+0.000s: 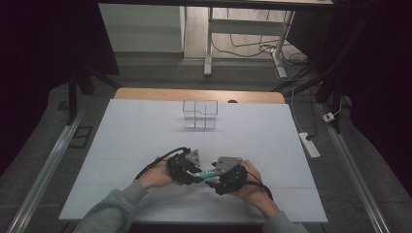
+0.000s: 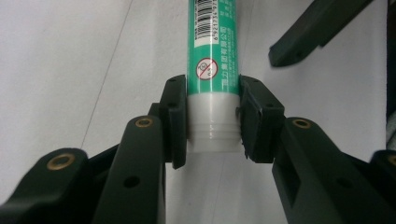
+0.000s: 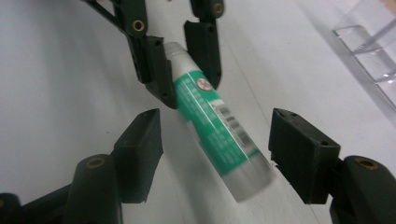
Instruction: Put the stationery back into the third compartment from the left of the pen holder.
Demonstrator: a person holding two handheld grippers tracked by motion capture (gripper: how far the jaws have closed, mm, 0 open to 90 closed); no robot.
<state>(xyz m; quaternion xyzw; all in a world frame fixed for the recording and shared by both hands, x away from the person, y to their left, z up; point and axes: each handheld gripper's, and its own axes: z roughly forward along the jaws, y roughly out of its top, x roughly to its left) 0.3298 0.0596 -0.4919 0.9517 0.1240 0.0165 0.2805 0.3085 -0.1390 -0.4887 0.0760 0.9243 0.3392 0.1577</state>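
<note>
Now your left gripper (image 2: pixel 212 116) clamps the glue stick (image 3: pixel 219 128) by its white base; its capped end lies between your right gripper's (image 3: pixel 215 154) wide jaws, untouched.

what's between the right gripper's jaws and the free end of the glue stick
Nothing visible. The glue stick, clamped at its white end by the left gripper, lies between the open right gripper jaws, apart from both pads.

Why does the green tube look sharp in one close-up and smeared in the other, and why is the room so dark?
Left gripper view: the green tube is crisp, barcode readable. Right gripper view: its near end is blurred, with glare on the clear organizer. High view: light falls on the white table; the sides stay black.
</note>
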